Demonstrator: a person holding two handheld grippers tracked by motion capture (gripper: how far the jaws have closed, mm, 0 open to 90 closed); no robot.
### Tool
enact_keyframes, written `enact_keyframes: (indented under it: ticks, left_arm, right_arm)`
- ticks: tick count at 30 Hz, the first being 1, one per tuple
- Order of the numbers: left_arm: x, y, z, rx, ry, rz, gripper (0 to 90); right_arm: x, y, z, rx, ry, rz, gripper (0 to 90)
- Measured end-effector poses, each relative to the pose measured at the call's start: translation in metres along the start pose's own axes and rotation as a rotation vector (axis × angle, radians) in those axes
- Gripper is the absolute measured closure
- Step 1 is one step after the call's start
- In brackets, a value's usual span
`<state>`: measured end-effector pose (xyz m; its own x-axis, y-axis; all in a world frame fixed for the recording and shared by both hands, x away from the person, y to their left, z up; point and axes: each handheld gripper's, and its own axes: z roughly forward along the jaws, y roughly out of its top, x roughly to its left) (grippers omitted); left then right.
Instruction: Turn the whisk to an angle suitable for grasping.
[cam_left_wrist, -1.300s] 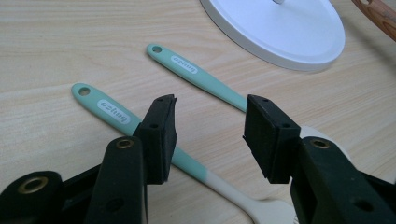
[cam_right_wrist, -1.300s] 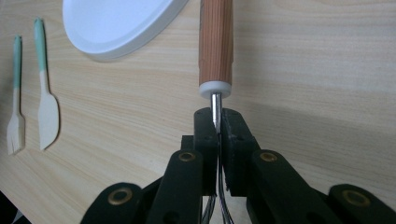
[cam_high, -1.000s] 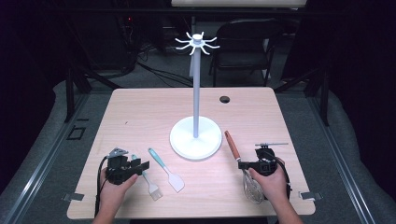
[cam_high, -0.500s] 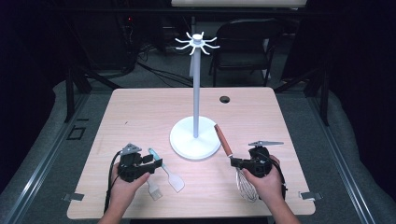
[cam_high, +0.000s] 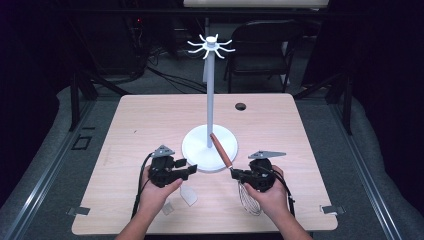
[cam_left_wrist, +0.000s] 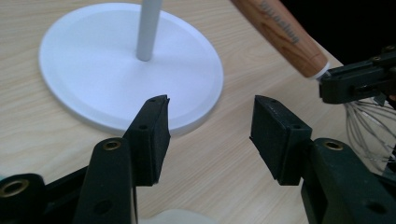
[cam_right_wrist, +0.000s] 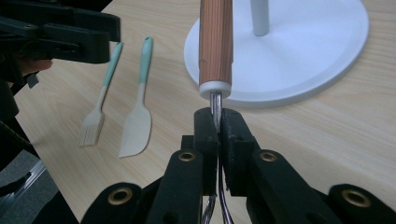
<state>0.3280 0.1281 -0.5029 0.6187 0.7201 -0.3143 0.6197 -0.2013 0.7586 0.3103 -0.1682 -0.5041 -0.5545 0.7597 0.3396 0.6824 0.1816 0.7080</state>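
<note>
Both hands have slid forward since a second ago; on the high view the whisk (cam_high: 235, 170) now angles its wooden handle over the stand (cam_high: 192, 145) base, and the left gripper (cam_high: 187, 168) has left the spatula (cam_high: 188, 196) behind.

On the left gripper view its jaws gape apart, empty, beside the base.

On the right gripper view the right gripper (cam_right_wrist: 218, 122) clamps only the thin wires below the handle, so the whisk could pivot or slip.

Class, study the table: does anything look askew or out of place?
Only the whisk: its wooden handle lies tilted across the white stand's base, with the right gripper shut on its wire neck. Nothing looks spilled or damaged.
</note>
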Motion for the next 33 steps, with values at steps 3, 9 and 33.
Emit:
enact_keyframes:
  ticks: [3, 9, 33]
  left_arm:
    - [-0.007, 0.003, 0.008, 0.003, -0.022, 0.005, 46.7]
    - [-0.019, 0.008, 0.02, 0.012, -0.059, 0.021, 46.4]
    - [-0.034, 0.023, 0.027, 0.001, -0.136, 0.006, 48.8]
  right_arm:
    - [0.004, -0.001, 0.004, -0.006, 0.008, -0.013, 86.0]
    - [0.011, -0.001, 0.008, -0.008, 0.026, -0.037, 85.9]
    - [0.031, 0.003, 0.017, -0.046, 0.045, -0.116, 86.0]
